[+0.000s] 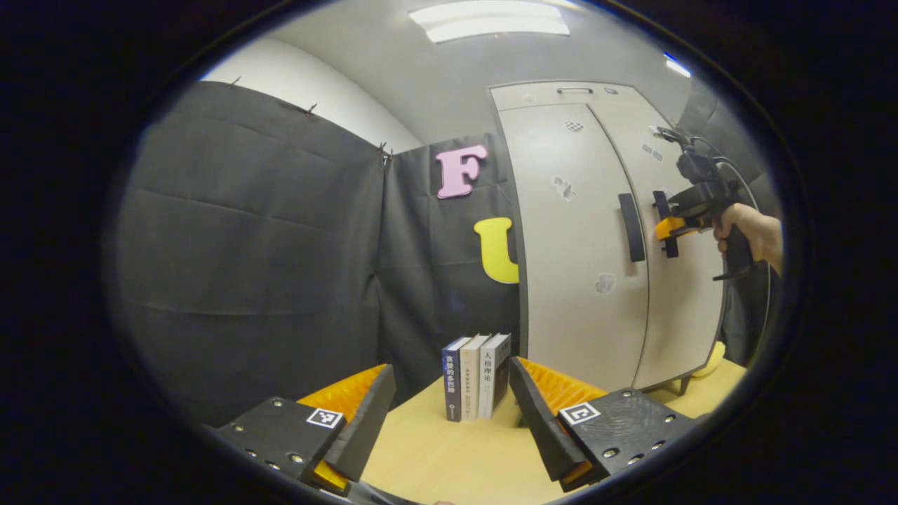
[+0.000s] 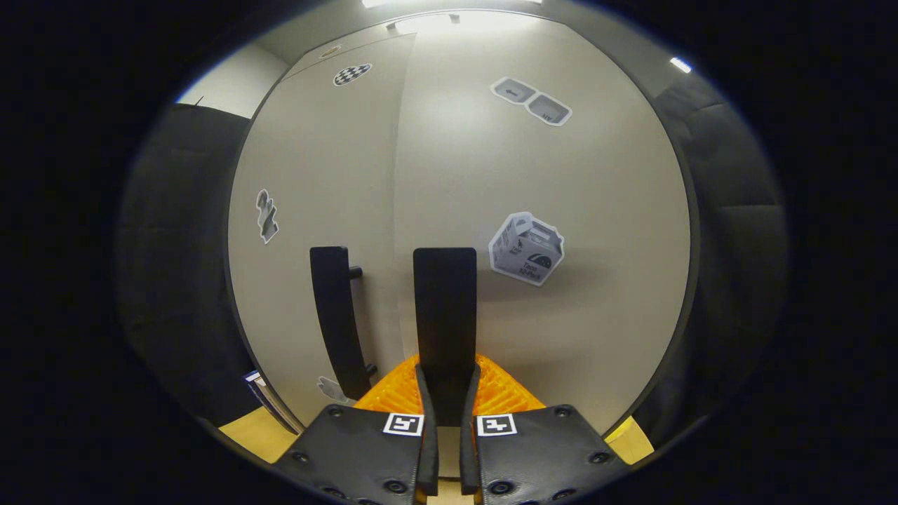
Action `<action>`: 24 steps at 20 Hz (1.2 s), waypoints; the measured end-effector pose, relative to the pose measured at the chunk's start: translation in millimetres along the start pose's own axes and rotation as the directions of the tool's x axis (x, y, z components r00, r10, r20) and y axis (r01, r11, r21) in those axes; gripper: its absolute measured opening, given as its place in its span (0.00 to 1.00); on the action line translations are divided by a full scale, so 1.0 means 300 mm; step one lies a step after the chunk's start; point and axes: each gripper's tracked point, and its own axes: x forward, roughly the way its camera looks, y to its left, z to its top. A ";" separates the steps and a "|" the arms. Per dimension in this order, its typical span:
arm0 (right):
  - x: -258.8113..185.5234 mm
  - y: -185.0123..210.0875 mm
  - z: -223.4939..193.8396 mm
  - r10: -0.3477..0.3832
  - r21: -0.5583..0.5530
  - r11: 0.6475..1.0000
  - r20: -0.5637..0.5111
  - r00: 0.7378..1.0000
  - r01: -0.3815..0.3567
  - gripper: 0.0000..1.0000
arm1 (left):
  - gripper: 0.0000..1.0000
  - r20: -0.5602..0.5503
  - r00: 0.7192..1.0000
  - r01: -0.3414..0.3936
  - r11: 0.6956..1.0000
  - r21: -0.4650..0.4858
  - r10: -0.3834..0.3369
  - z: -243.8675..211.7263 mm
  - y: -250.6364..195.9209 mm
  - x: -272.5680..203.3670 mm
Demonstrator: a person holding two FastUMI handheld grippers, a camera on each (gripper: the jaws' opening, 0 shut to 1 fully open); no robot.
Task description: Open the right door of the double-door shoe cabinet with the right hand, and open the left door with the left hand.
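We had the right gripper (image 2: 445, 393) clamped on the black vertical bar handle of the right door (image 2: 445, 308), its fingers pressed on either side, both pale beige cabinet doors (image 1: 582, 238) closed on the tall shoe cabinet standing on the light wooden tabletop (image 1: 449, 456). We judged the pull should follow the hinge's arc, keeping the grip square. The left gripper (image 1: 449, 414) hung with its fingers apart, low over the table, well away from the left door's black bar handle (image 1: 631, 228).
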 end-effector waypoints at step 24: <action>-0.290 -0.059 -0.009 0.192 0.033 0.981 -0.088 0.977 -0.190 0.13 | 0.99 0.052 0.979 0.196 0.981 0.017 -0.196 0.043 -0.181 -0.006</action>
